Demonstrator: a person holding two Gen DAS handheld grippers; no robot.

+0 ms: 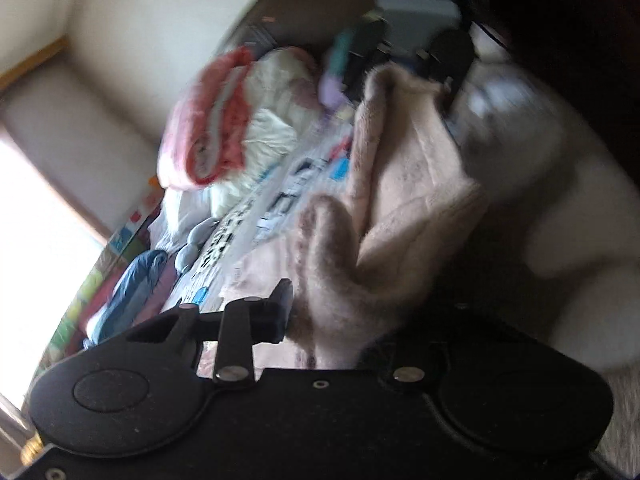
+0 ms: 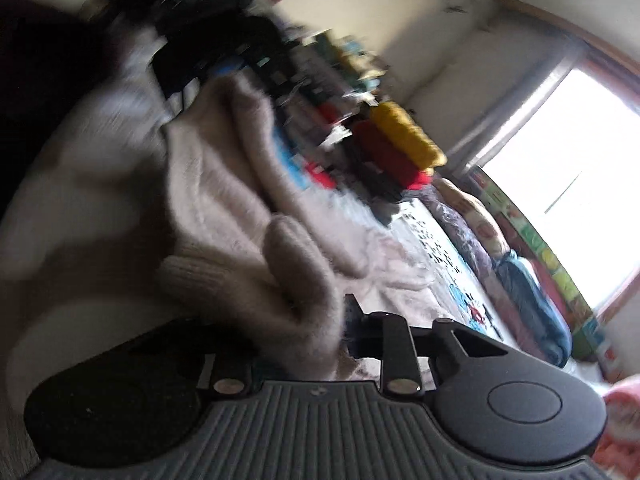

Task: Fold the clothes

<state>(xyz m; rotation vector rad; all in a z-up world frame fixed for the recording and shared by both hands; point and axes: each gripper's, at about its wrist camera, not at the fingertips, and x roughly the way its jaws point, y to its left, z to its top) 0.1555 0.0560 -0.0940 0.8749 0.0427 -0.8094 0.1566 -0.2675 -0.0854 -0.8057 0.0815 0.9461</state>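
Observation:
A fuzzy pale pink sweater [image 1: 404, 184] hangs bunched between both grippers above a patterned bed cover [image 1: 256, 216]. My left gripper [image 1: 320, 312] is shut on a fold of the sweater; one black finger [image 1: 280, 304] shows, the other is hidden by the fabric. My right gripper [image 2: 320, 320] is shut on another fold of the same sweater [image 2: 224, 184]; one finger [image 2: 356, 320] shows beside the cloth. The other gripper [image 1: 448, 60] shows far off in the left wrist view, holding the far end. Both views are tilted and blurred.
A red and white folded pile [image 1: 216, 120] and blue clothes [image 1: 132, 288] lie on the bed. Yellow and red folded items [image 2: 400, 144] sit in a stack further back. A bright window [image 2: 568, 184] is beside the bed. The wall [image 1: 120, 20] is cream.

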